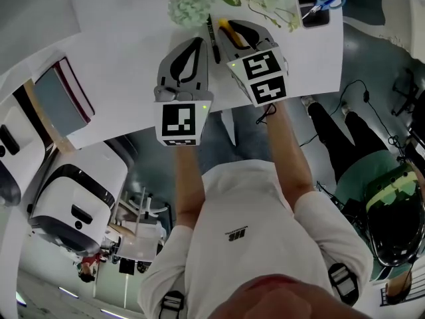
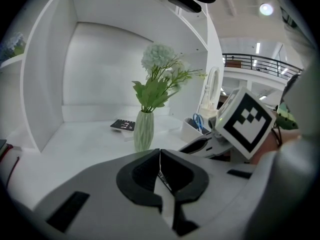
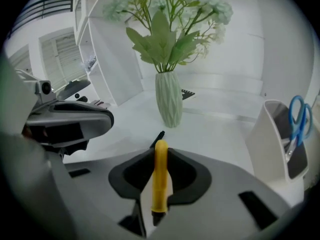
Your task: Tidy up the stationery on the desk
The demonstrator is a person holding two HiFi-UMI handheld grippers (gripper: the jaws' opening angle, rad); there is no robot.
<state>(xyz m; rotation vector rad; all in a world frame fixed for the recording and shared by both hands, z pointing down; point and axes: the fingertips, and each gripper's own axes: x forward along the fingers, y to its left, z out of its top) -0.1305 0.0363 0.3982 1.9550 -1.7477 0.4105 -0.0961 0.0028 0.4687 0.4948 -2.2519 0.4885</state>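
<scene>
Biggest first: one white desk top (image 1: 119,25), with one white curved shelf alcove (image 2: 50,84) at its back. Over it, two grey grippers side by side, near each other but apart. Left gripper (image 2: 160,152): jaws pressed together, nothing between them, hovering above bare desk. Right gripper (image 3: 160,151): pinching one yellow pen (image 3: 160,184), pads on both sides of it, rounded end poking out past the jaws. Next down, one ribbed pale green vase (image 3: 169,101) of white flowers and green leaves, upright, straight ahead of the right gripper. Right of that, one white pen holder (image 3: 272,134), upright, with one pair of blue-handled scissors (image 3: 298,118) standing inside, handles up. Beyond the vase, one small black notebook (image 2: 123,125), flat on the desk. And smallest, one black pen (image 1: 212,38), lying on the desk between the two grippers' tips, just beside the yellow one. Pens counted: two.
</scene>
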